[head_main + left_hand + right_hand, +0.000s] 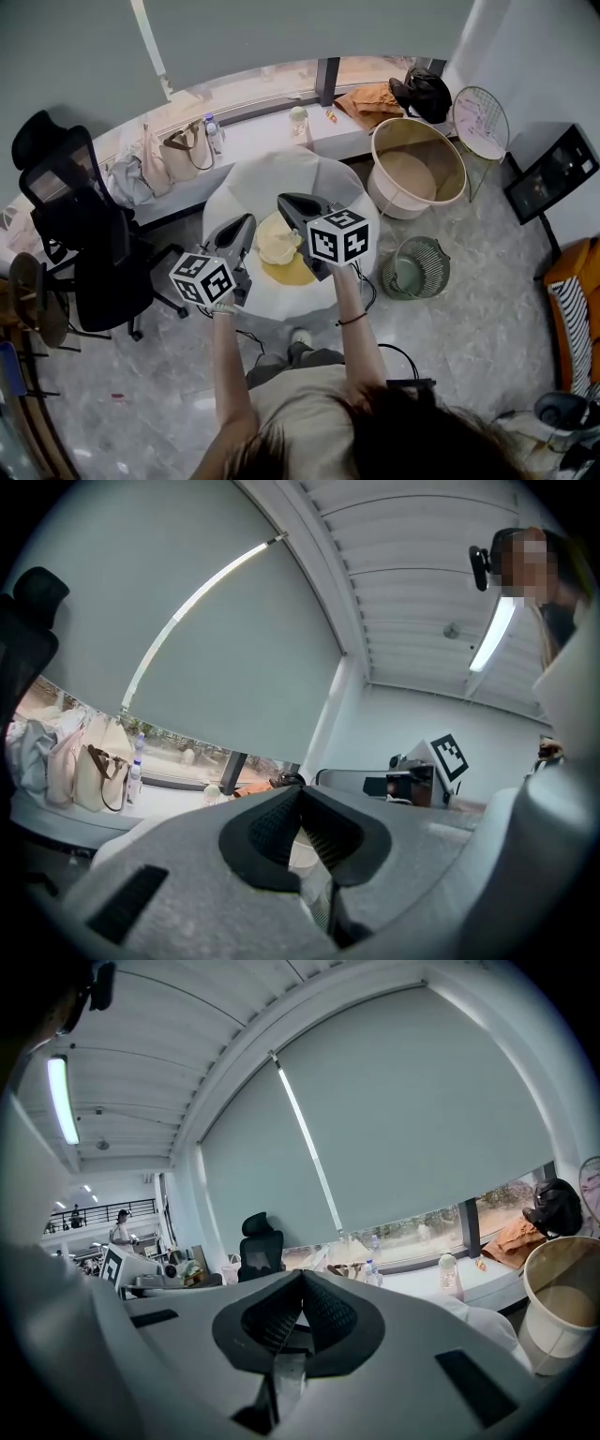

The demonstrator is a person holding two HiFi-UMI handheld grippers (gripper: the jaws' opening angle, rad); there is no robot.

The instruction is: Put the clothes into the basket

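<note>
A cream cloth [275, 242] lies bunched on a yellow cloth [292, 273] on the round white table [272, 178]. My left gripper [242, 225] [300, 789] hangs over the table just left of the pile, its jaws closed tip to tip. To the right of the pile is my right gripper [284, 201] [301, 1274], also shut, with its tips past the pile's far edge. I see no cloth pinched in either. The large beige basket [394, 204] [553, 1251] stands on the floor beyond the table to the right.
A small green wire basket [417, 267] sits on the floor right of the table. A black office chair [84, 234] stands to the left. The window ledge holds handbags [183, 150], a bottle [214, 131], a brown garment [370, 98] and a black bag [427, 92].
</note>
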